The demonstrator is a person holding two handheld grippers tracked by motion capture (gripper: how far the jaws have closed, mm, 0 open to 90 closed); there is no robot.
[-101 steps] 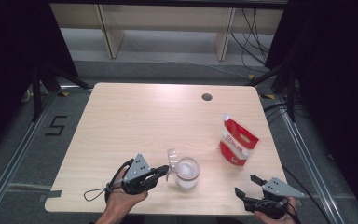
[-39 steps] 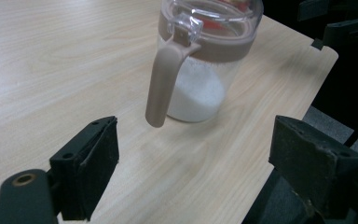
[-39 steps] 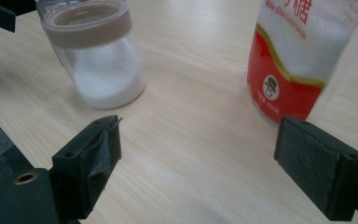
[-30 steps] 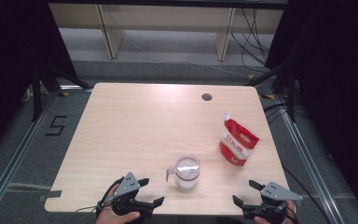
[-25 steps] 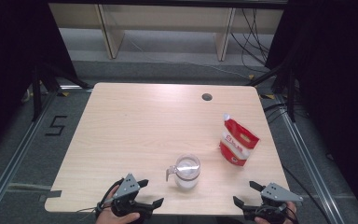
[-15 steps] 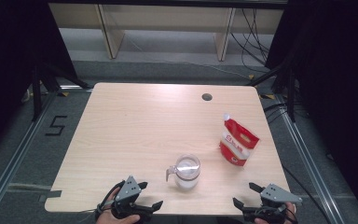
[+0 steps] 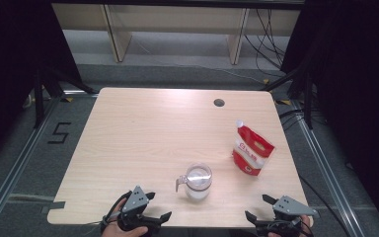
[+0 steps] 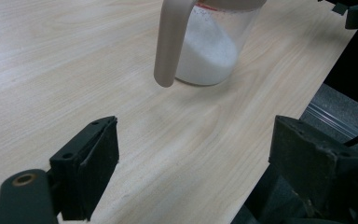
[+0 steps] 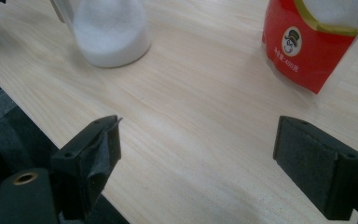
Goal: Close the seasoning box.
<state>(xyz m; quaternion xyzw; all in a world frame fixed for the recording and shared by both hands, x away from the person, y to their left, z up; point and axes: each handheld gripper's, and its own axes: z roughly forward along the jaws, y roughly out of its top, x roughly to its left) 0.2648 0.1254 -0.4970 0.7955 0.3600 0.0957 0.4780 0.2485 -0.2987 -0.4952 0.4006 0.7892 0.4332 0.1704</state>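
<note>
pale wood table (image 7: 143, 133) stands on a grey floor with dark curtains at both sides. at its near edge the left gripper (image 7: 154, 210) rests with its jaws spread wide, holding nothing and touching nothing. ahead of it stands a clear jug (image 7: 198, 181) with a beige handle (image 8: 170, 42), partly filled with white powder. the right gripper (image 7: 258, 207) sits at the near right corner, jaws equally wide apart and empty. a red and white pouch (image 7: 251, 150) stands upright beyond it, near the jug but apart from it.
</note>
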